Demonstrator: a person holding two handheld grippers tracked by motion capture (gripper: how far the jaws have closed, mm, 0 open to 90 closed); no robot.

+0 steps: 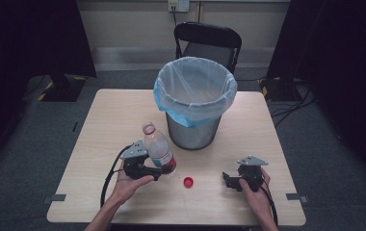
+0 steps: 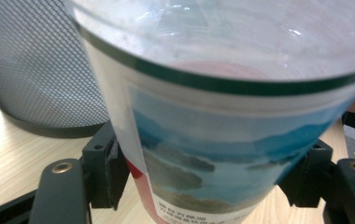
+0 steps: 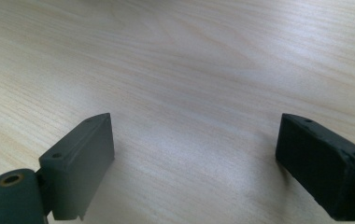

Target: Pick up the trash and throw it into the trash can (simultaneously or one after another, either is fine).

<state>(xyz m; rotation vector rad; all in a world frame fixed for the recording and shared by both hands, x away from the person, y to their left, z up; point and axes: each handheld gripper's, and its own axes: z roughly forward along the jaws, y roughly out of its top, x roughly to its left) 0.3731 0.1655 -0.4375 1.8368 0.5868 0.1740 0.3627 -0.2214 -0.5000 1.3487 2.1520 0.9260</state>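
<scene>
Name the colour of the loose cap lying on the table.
Red cap; clearest in the high view.

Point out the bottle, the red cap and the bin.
bottle (image 1: 158,147): high view, clear body above the label.
red cap (image 1: 188,182): high view, its top.
bin (image 1: 193,132): high view, mesh wall.

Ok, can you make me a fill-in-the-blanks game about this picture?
1. The left gripper holds a plastic ____.
2. The red cap lies on the ____, between the two grippers.
3. The bin has a ____ bag in it.
4. The right gripper's jaws are ____.

Missing words: bottle; table; blue; open
</scene>
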